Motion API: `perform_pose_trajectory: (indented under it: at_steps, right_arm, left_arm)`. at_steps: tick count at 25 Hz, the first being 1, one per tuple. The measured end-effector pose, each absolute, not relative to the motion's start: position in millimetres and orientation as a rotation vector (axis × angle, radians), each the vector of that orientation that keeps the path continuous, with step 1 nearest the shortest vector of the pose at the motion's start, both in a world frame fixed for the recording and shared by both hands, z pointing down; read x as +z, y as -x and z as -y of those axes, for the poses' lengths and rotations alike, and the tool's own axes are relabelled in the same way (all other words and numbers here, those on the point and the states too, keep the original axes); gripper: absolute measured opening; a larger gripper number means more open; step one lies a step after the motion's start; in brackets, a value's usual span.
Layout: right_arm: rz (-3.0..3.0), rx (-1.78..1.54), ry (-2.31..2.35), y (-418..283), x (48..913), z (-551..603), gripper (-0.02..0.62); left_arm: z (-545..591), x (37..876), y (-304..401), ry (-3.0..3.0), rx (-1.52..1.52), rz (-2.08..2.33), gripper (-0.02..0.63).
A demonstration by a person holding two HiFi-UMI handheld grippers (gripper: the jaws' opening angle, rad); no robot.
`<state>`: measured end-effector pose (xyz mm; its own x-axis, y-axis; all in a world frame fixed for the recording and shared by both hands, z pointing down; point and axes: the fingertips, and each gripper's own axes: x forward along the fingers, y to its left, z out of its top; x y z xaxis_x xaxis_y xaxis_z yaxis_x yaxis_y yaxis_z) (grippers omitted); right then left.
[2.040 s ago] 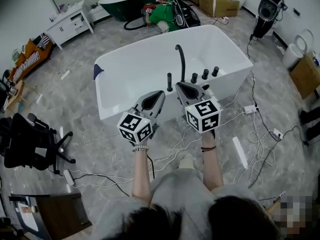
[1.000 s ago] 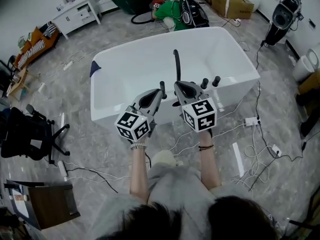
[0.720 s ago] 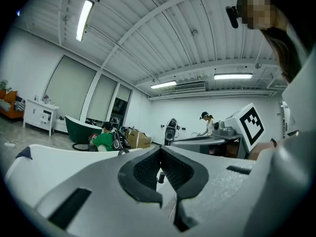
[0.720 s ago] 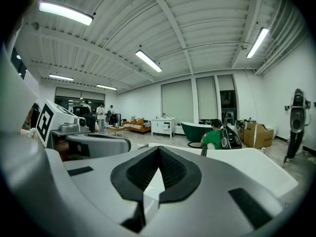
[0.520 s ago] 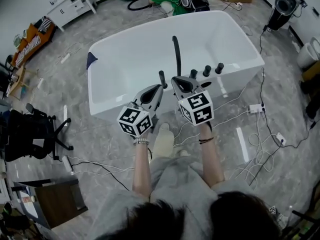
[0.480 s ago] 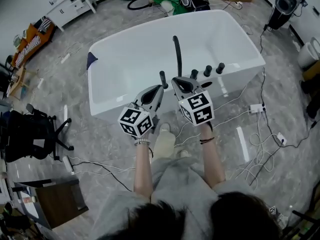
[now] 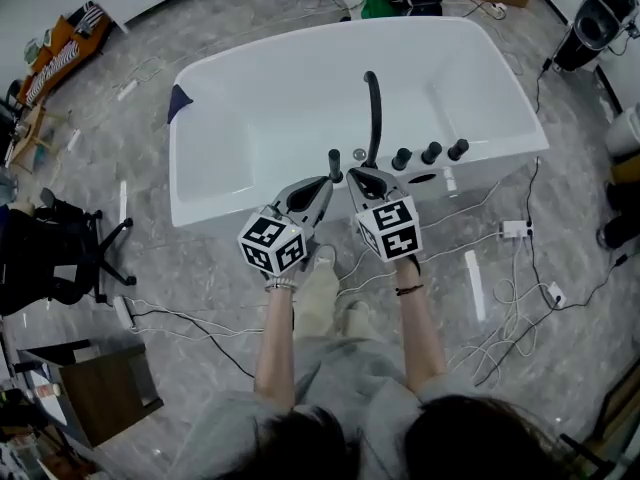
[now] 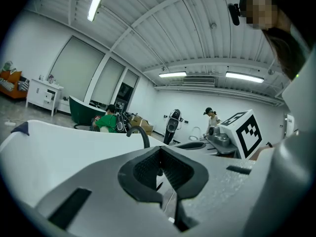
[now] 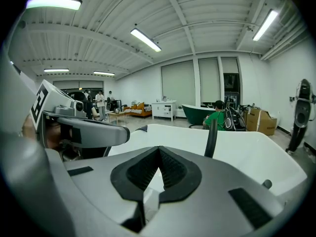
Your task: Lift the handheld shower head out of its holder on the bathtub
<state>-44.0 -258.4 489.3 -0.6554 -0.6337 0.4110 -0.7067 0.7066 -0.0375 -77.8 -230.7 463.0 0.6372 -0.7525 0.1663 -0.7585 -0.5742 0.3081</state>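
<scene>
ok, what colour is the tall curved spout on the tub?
The spout is black, on a white bathtub; clearest in the head view.

Site: a large open test hall, not a home bathroom. A white bathtub is standing free at centre frame on a grey marbled floor. Cables and a power strip are lying across it at right. An office chair is sitting at the left edge. In the right gripper view, strip lights are running along a ribbed ceiling, and a dark green tub is standing by the far wall.
</scene>
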Motion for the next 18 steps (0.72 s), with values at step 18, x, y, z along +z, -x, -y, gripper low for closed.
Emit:
perform_pose_trajectory:
  at_steps: [18]
  right_arm:
    - [2.470, 0.421, -0.931, 60.1, 607.8, 306.3, 0.002]
  left_arm:
    - [273.8, 566.4, 94.5, -2.370, 0.071, 1.156, 0.005]
